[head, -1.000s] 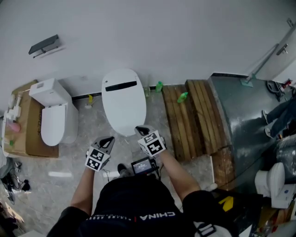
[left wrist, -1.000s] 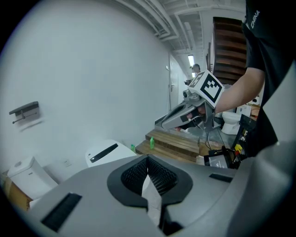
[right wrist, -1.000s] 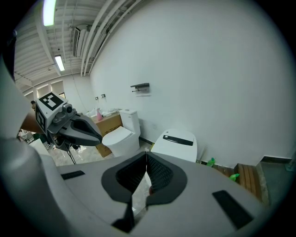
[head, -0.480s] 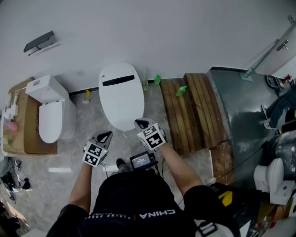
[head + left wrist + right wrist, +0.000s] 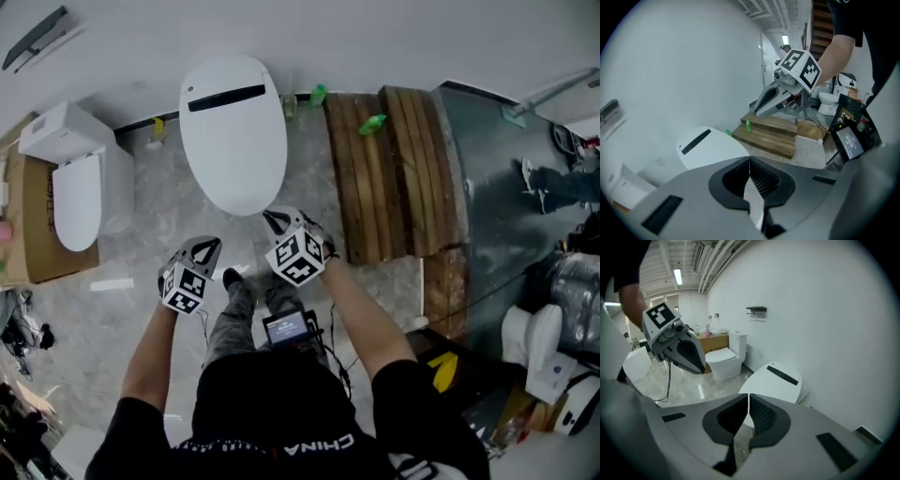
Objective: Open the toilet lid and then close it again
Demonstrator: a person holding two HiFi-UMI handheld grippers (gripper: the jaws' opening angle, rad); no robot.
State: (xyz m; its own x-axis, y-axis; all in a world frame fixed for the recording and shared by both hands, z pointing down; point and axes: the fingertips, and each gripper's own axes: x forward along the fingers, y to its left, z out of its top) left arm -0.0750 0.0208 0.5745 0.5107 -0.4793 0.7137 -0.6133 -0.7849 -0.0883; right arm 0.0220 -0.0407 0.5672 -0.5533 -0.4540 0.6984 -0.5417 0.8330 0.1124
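1. The white oval toilet lid (image 5: 232, 131) lies flat and down, so the bowl beneath it is hidden from above. In my left gripper view my own grey body cuts off the lid's near end. In my right gripper view the lid's front tip sits behind my pads.
2. My left gripper (image 5: 208, 247) has its jaws pressed together with nothing between them. My right gripper (image 5: 273, 218) is the same, closed and empty.
3. The lid stands against the white wall (image 5: 394, 37), straight ahead of me. Its long axis runs from the wall toward me. The end with the black strip (image 5: 225, 97) is at the wall, and the narrower rounded end points at me.
4. My right gripper's tips sit just short of that rounded front edge; from above I cannot tell how high they are over it. My left gripper is over the grey marbled floor (image 5: 141, 253), left of the front edge and apart from it.
5. Left of the lid there is bare floor up to a second white toilet (image 5: 77, 183), which stands on brown cardboard (image 5: 28, 246).
6. On the right, a brown wooden pallet (image 5: 384, 169) lies close beside the lid, with a green bottle (image 5: 372, 123) on it. Beyond the pallet is a grey metal sheet (image 5: 487, 187).
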